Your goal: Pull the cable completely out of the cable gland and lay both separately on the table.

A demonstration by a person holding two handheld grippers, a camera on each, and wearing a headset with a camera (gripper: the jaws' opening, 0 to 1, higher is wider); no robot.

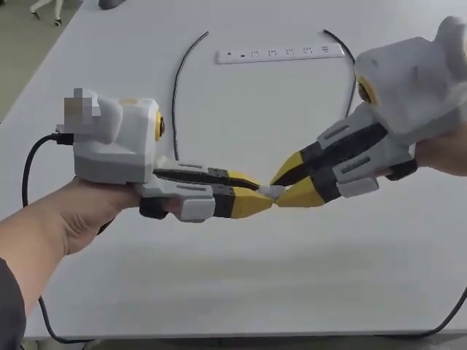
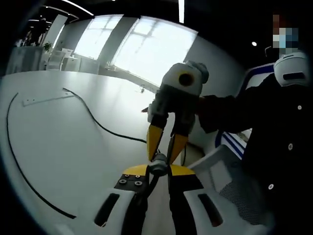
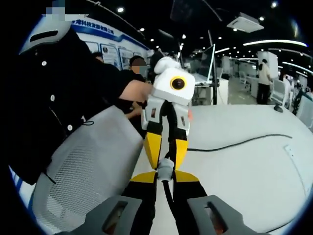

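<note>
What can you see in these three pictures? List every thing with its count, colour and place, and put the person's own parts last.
table: one, white, beneath everything.
power strip: one, white, far side of the table.
curved cable: one, black, lying left of the strip.
second cable: one, black, at the strip's right end.
cable gland: one, pale, held off the table between both grippers' tips.
threaded cable: one, black, running left from the gland in the head view.
chair: one, grey mesh, at the table's edge.
left gripper: one, white with yellow-black jaws, shut on the gland.
right gripper: one, same colours, shut on the gland from the opposite side.
left hand and right hand: one on each gripper.
</note>
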